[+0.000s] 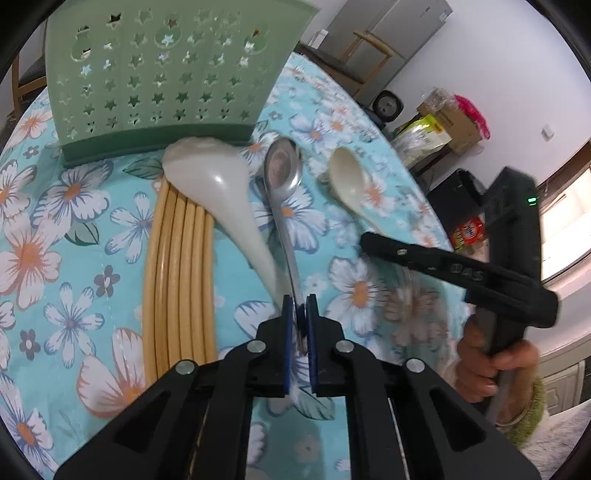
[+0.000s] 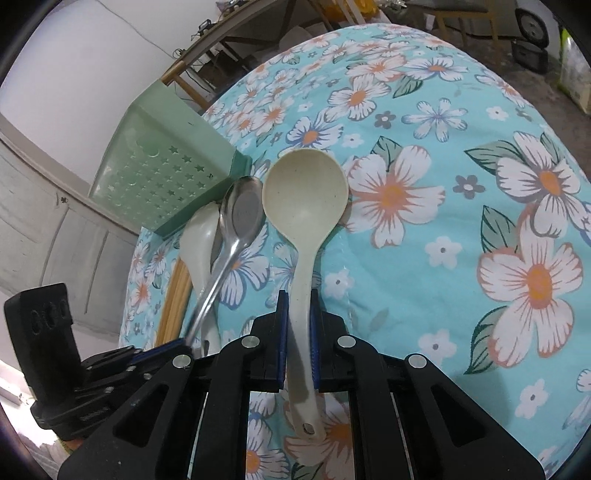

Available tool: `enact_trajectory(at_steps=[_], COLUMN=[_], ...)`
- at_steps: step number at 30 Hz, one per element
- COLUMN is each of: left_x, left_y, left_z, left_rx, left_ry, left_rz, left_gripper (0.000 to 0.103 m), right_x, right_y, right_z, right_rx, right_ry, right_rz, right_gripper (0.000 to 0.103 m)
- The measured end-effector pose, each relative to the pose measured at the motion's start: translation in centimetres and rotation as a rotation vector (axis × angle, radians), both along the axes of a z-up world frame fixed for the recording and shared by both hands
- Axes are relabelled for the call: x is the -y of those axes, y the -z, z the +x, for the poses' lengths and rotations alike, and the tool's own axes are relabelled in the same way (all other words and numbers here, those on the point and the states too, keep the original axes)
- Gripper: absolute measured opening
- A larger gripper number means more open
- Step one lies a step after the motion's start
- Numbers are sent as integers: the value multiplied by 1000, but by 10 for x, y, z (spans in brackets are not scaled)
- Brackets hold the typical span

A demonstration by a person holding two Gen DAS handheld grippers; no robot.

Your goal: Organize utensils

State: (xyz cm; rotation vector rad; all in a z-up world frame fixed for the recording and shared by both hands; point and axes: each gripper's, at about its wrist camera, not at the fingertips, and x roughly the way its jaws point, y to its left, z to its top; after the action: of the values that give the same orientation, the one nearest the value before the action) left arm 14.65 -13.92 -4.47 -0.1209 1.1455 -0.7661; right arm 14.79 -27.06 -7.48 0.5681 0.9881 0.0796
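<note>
My left gripper [image 1: 300,301] is shut on the handle of a metal spoon [image 1: 282,168], whose bowl points toward the green star-holed utensil holder [image 1: 162,74]. A white ceramic spoon [image 1: 218,184] lies just left of it, partly over several yellow chopsticks [image 1: 177,266]. My right gripper [image 2: 298,295] is shut on the handle of a cream plastic spoon [image 2: 304,192], bowl up over the tablecloth. The right gripper also shows in the left wrist view [image 1: 373,242], blurred. The left gripper [image 2: 162,349], the metal spoon [image 2: 240,210] and the holder [image 2: 162,177] show in the right wrist view.
The round table wears a blue floral cloth [image 2: 461,184]. The table's edge curves close on the right in the left wrist view, with boxes and bags [image 1: 443,125] on the floor beyond. Chairs [image 2: 461,14] stand past the far edge.
</note>
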Motion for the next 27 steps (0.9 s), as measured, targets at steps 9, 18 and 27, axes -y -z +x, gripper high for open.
enact_trajectory(at_steps=[9,18,27], left_x=[0,-2,-8], left_y=[1,4,-22], left_z=[-26,-46,-28], left_rx=[-114,-138,20], left_ry=[76,138,115], left_rz=[-41,-30,-16], left_gripper=[5,6,17], right_x=[-2,-5,2], right_y=[-1,3,-11], right_z=[-9,-35,-29], right_rx=[-18,-55,-3], right_ry=[-12,-19,-34], right_rz=[0,25,37], right_gripper=[9,9,43])
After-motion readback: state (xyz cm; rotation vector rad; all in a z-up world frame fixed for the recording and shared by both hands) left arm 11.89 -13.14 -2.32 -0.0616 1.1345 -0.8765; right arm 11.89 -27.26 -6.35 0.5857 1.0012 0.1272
